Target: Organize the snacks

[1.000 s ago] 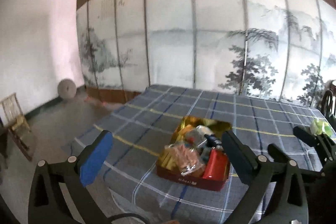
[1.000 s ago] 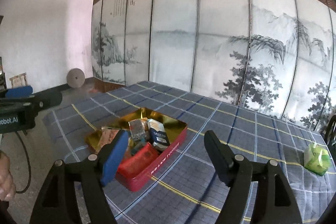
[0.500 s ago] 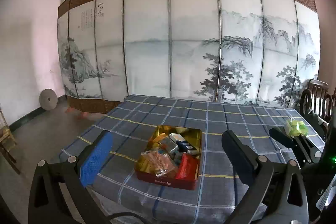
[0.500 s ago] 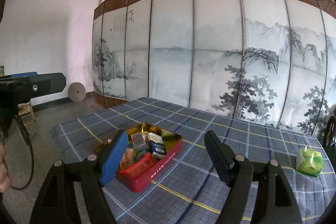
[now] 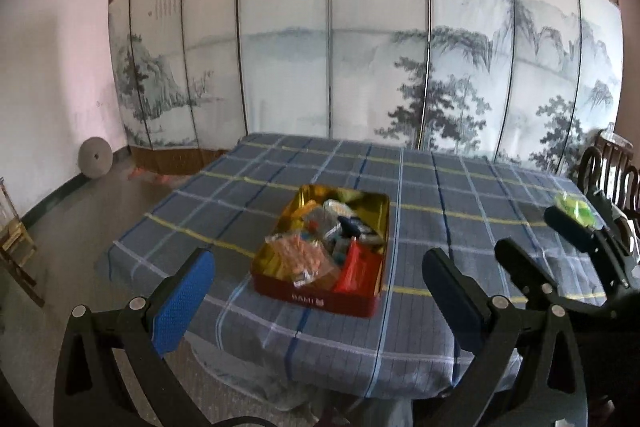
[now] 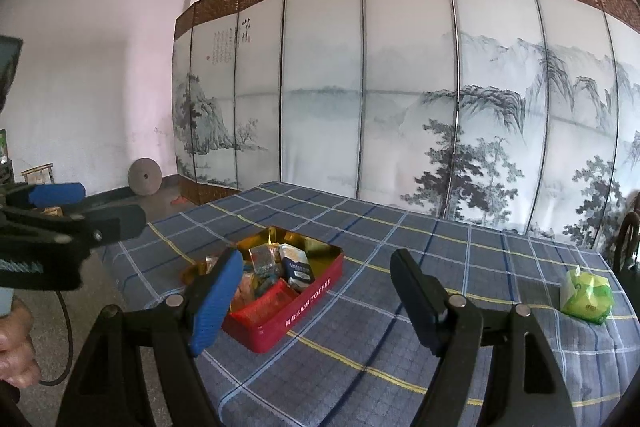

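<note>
Left wrist view: left gripper [image 5: 316, 301] spread wide, holding nothing; red tin [image 5: 324, 297] of snacks [image 5: 298, 261] on the desk [image 5: 460, 223] between its fingers; right gripper [image 5: 548, 243] visible at right, also wide apart.
Right wrist view: right gripper [image 6: 316, 291] wide, empty; tin [image 6: 292, 311] at lower left; green packet [image 6: 586, 293] well apart at right; a hand [image 6: 16, 351] at the left edge.
Change: tin sits more central than one second ago.
Room: checked cloth, painted folding screen [image 6: 400, 99].

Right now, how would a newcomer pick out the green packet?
Find the checked tablecloth before the painted screen. Well right of the red tin, near the cloth's right edge, the green packet sits alone, the only loose snack outside the tin.
</note>
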Demonstrator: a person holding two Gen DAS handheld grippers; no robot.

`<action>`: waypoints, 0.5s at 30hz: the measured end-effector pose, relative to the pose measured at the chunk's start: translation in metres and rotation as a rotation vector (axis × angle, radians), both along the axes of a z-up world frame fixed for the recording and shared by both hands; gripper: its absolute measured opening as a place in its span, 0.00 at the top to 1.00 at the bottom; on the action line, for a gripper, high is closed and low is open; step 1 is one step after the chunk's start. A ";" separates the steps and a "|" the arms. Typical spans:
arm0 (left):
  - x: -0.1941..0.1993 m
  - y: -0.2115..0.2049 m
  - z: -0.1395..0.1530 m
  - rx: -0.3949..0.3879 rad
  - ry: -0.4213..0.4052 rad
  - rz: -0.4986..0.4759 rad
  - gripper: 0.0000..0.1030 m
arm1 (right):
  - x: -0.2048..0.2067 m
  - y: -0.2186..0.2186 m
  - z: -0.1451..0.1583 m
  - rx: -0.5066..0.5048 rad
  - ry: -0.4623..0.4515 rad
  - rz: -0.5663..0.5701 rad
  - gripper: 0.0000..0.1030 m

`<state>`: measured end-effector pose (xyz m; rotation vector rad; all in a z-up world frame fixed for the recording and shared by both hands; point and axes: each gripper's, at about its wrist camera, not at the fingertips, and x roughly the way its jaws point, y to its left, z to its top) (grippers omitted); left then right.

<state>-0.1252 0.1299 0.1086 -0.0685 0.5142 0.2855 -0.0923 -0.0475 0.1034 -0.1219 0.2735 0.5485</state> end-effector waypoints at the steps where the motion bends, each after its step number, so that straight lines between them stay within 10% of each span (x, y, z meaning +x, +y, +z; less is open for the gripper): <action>1: 0.002 0.000 -0.004 -0.004 0.018 0.005 0.01 | -0.001 0.000 -0.002 -0.004 0.003 -0.001 0.24; 15: 0.019 -0.001 -0.037 -0.038 0.136 0.015 0.01 | 0.008 -0.002 -0.022 -0.020 0.059 -0.002 0.24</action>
